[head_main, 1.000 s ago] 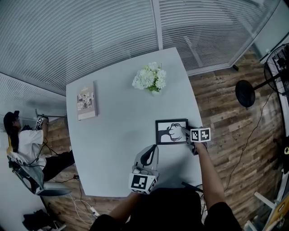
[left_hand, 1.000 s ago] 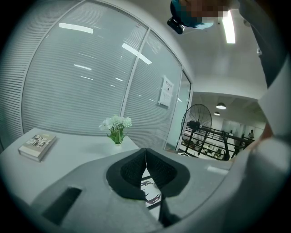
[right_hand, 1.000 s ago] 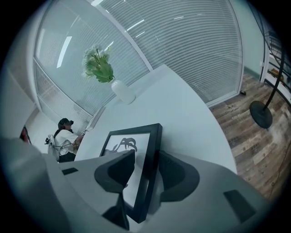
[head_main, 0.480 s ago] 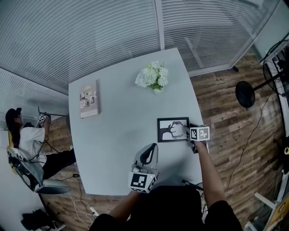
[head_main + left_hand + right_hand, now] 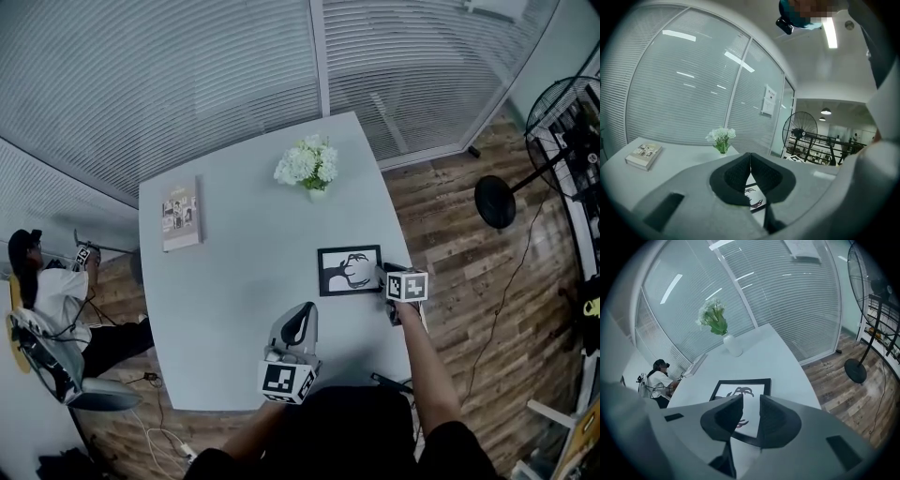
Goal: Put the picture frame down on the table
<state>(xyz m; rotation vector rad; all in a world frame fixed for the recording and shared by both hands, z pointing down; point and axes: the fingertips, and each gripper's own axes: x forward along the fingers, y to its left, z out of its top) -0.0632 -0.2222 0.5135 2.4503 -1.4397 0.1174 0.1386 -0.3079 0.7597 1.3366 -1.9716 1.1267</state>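
The black picture frame (image 5: 350, 270) lies flat on the pale grey table (image 5: 234, 272), near its right edge; it holds a black-and-white drawing. My right gripper (image 5: 382, 278) sits at the frame's right side. In the right gripper view the jaws of my right gripper (image 5: 751, 412) stand a little apart, and the frame (image 5: 738, 391) shows flat on the table below and beyond them. My left gripper (image 5: 302, 319) hovers over the table's near part, shut and empty. In the left gripper view, part of the frame (image 5: 755, 198) shows under the closed jaws of my left gripper (image 5: 750, 158).
A vase of white flowers (image 5: 306, 164) stands at the table's far side and a book (image 5: 180, 214) lies at its far left. A standing fan (image 5: 553, 131) is on the wood floor to the right. A person (image 5: 47, 295) sits at the left.
The head view has shifted slightly. The frame stays flat on the table, with my right gripper beside its right edge. My left gripper has hardly moved.
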